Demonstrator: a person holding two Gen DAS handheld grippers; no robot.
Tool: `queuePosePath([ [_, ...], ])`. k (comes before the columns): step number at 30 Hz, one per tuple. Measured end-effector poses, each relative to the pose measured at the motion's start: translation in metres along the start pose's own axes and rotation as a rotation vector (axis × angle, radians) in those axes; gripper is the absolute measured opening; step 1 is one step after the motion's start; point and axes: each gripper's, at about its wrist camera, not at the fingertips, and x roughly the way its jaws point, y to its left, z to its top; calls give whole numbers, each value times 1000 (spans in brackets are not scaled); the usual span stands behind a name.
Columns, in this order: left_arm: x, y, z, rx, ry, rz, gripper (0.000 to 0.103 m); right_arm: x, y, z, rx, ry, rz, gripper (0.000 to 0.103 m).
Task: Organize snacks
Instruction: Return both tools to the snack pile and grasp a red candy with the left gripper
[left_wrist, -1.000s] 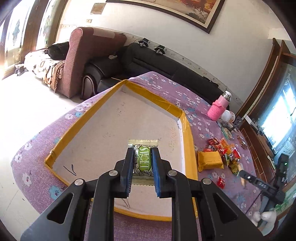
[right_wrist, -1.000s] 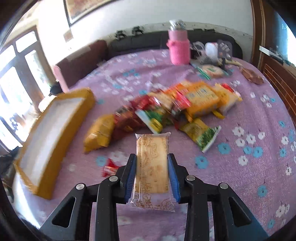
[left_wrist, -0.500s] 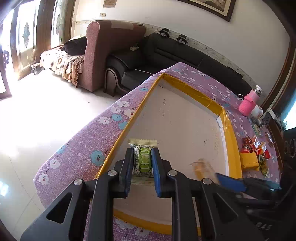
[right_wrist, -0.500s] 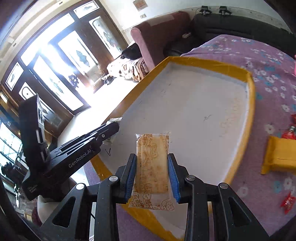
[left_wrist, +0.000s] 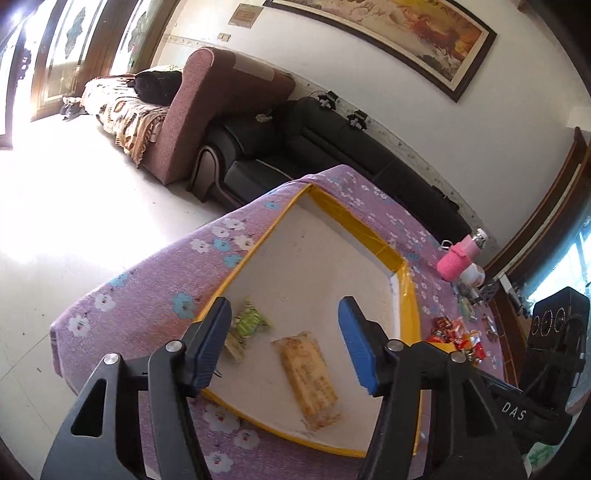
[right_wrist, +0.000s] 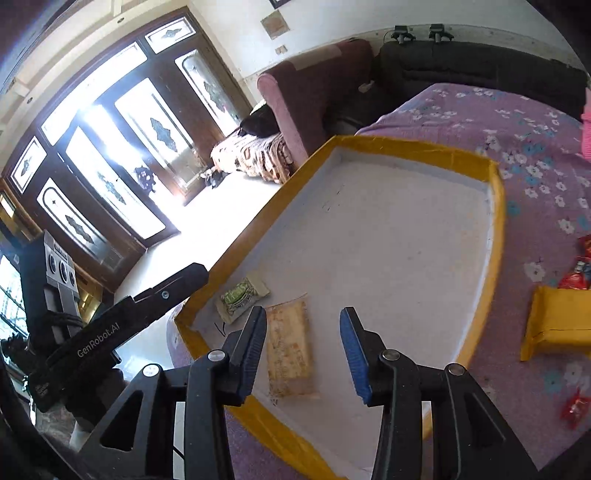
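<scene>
A shallow yellow-rimmed tray (left_wrist: 413, 314) (right_wrist: 495, 229) with a white floor lies on the purple flowered tablecloth. A green snack packet (left_wrist: 249, 321) (right_wrist: 242, 295) lies in its near left corner. A tan biscuit packet (left_wrist: 308, 373) (right_wrist: 290, 349) lies flat beside it. My left gripper (left_wrist: 286, 343) is open and empty above the two packets. My right gripper (right_wrist: 304, 350) is open and empty above the biscuit packet. The left gripper's body shows at left in the right wrist view (right_wrist: 122, 317).
A yellow packet (right_wrist: 559, 325) and several red snacks (left_wrist: 458, 334) (right_wrist: 574, 280) lie on the cloth right of the tray. A pink bottle (left_wrist: 458, 256) stands further back. Sofas stand beyond the table's far edge; the floor drops off at left.
Both grippers have opened and let go of their packets. The green packet and the biscuit packet now lie in the tray, and both grippers have pulled back above them.
</scene>
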Motion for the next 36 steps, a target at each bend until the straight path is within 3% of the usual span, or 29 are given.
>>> queuePosePath([
  [2, -1, -14, -6, -12, -2, -84, 59, -20, -15, 2, 9, -55, -45, 57],
  [4, 0, -33, -11, 17, -4, -104, 59, -37, -37, 1, 29, -95, -79, 63],
  [10, 3, -82, -33, 116, 75, -73, 59, -73, -111, -33, 165, -107, -145, 63],
  [17, 11, -123, -55, 174, 158, -130, 59, -112, -179, -73, 283, -118, -215, 64],
  [24, 19, -148, -71, 226, 211, -140, 59, -121, -209, -86, 358, -144, -209, 64],
  [36, 22, -154, -77, 219, 231, -132, 59, -124, -211, -88, 307, -191, -191, 64],
])
